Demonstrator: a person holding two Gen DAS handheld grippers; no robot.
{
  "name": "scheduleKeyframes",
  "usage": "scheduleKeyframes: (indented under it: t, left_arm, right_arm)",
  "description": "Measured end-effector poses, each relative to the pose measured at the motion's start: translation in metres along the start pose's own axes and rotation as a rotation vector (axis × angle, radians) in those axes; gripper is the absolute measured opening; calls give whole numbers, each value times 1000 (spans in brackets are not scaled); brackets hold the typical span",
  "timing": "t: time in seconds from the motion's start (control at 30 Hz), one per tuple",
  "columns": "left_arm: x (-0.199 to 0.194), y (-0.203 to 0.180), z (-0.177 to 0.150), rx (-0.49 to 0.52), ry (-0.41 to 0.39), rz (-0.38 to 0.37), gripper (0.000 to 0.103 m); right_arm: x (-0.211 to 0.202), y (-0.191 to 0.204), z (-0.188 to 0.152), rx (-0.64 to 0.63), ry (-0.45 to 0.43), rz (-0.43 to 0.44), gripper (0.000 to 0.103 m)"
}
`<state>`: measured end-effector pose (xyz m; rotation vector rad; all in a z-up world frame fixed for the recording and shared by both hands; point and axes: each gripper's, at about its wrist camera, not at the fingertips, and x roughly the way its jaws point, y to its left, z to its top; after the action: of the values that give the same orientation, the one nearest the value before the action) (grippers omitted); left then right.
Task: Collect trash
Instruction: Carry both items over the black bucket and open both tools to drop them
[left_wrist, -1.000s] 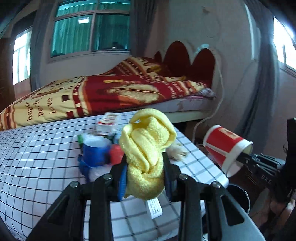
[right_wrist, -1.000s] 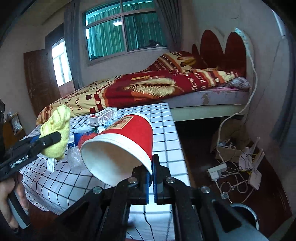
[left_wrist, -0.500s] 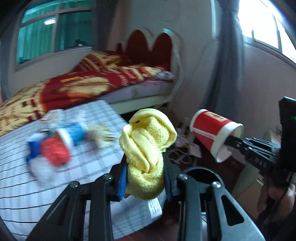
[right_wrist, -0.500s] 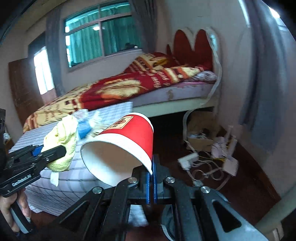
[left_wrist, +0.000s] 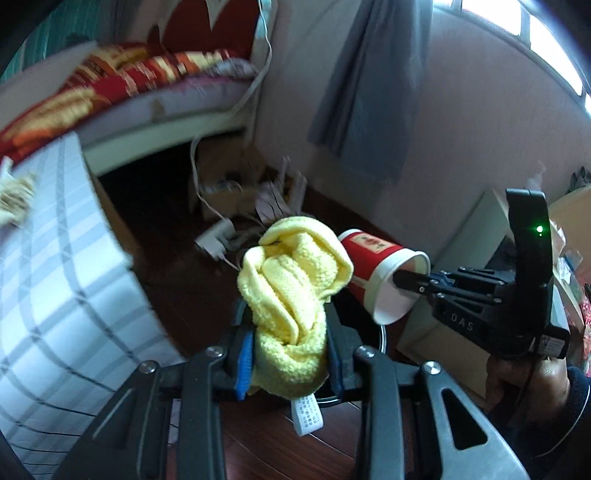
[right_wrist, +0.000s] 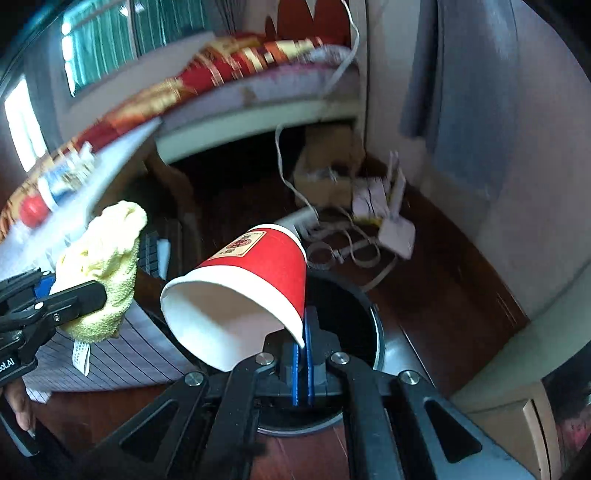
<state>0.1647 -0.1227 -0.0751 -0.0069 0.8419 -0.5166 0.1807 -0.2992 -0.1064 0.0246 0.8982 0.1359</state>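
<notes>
The right claw (right_wrist: 303, 338) is pressed together on the rim wall of a red paper cup (right_wrist: 255, 280). One pad sits inside the cup and one outside, so only the thin paper is between them. The cup lies tilted, with its open mouth toward the claw and to the lower left, and its base pointing away, toward the floor beyond. Directly under and just behind the claw I see the round dark opening of a trash bin (right_wrist: 373, 314), standing on the wooden floor. The cup hangs over the near-left part of that opening, so a release here would, I think, drop it inside or onto the rim.

The left claw (left_wrist: 290, 354) is clamped on a crumpled yellow cloth (left_wrist: 291, 288), which bulges up between the pads, with its white label hanging below. In the left wrist view the bin rim shows only a little behind the cloth. Of the two, the right claw looks better centred over the bin.

Further away stands the checked surface (left_wrist: 55, 288) with other trash on it, and behind it the bed (right_wrist: 258, 74).
</notes>
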Motion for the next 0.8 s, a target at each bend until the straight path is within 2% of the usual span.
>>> scheduleKeyframes:
  t: [0.17, 0.23, 0.27, 0.3, 0.33, 0.37, 0.4, 0.47, 0.5, 0.53, 0.8]
  left_arm:
    - [51, -2, -8, -20, 110, -44, 36]
    - [72, 0, -11, -39, 166, -72, 48]
    - [80, 1, -14, -48, 184, -48, 70]
    - [84, 2, -16, -41, 187, -10, 89]
    - [84, 3, -18, -34, 184, 15, 95]
    - [82, 6, -22, -40, 188, 36, 102]
    - [80, 8, -26, -53, 185, 52, 102]
    - [73, 12, -32, -65, 170, 87, 102]
    - [70, 14, -33, -65, 162, 109, 102]
    - [66, 15, -34, -71, 158, 123, 102]
    - [32, 23, -16, -87, 71, 180, 103]
  right_arm:
    - [41, -18, -14, 18, 104, 6, 3]
    - [60, -21, -19, 6, 154, -5, 7]
    - [73, -24, -23, -9, 192, -50, 17]
    - [85, -31, -29, -4, 230, -105, 55]
    - [90, -36, -31, 14, 251, -110, 73]
    - [94, -44, -35, 48, 267, -106, 73]
    - [94, -48, -36, 65, 271, -117, 74]
    - [89, -50, -35, 69, 255, -129, 83]
    - [84, -48, -33, 61, 238, -135, 96]
    - [81, -47, -31, 58, 230, -139, 103]
    - [38, -23, -10, 70, 92, -123, 103]
